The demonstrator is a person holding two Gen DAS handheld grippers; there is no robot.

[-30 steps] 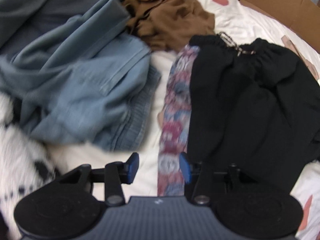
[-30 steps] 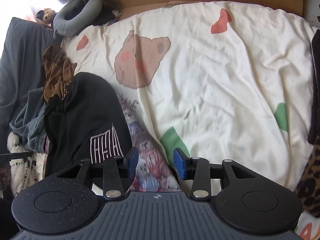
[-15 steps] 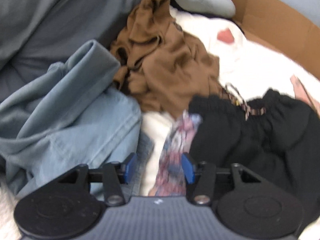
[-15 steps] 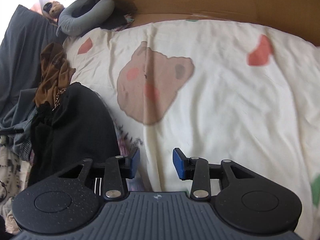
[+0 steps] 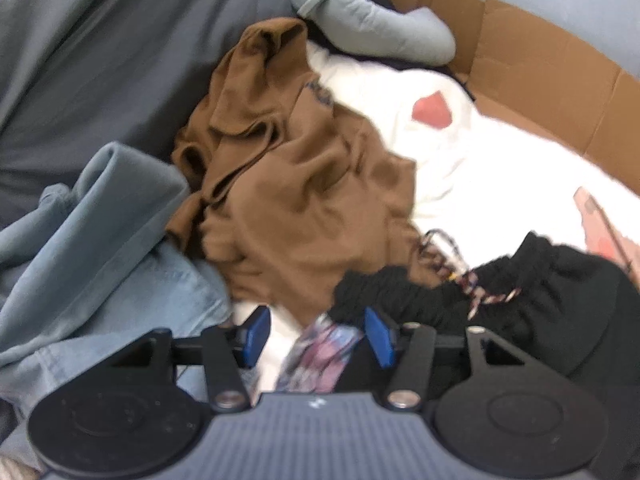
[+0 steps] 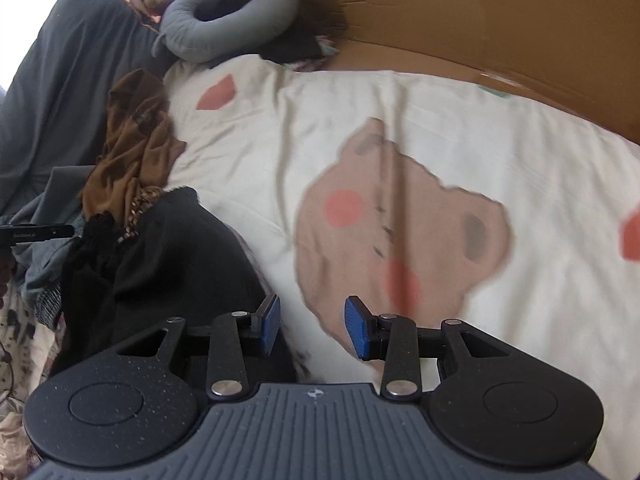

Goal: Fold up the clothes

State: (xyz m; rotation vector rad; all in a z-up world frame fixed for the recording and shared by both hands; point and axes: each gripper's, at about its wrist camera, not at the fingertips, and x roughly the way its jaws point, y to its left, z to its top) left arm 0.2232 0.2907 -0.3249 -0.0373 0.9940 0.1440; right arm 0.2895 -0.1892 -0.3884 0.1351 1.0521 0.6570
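Both grippers empty over the heap — choosing a garment to fold

The left gripper, whose jaws have just been opening, stands half-wide with nothing between its pads, over the patterned cloth at the edge of the black garment; the right gripper is also parted and empty, above the bear-print sheet. To do this well, I judge, take one piece only — pinch the black garment's gathered waistband clear of its braided drawstring and carry it to the open sheet. The brown top overlaps that waistband, the blue denim crowds the left, and a grey neck pillow and cardboard bound the far side
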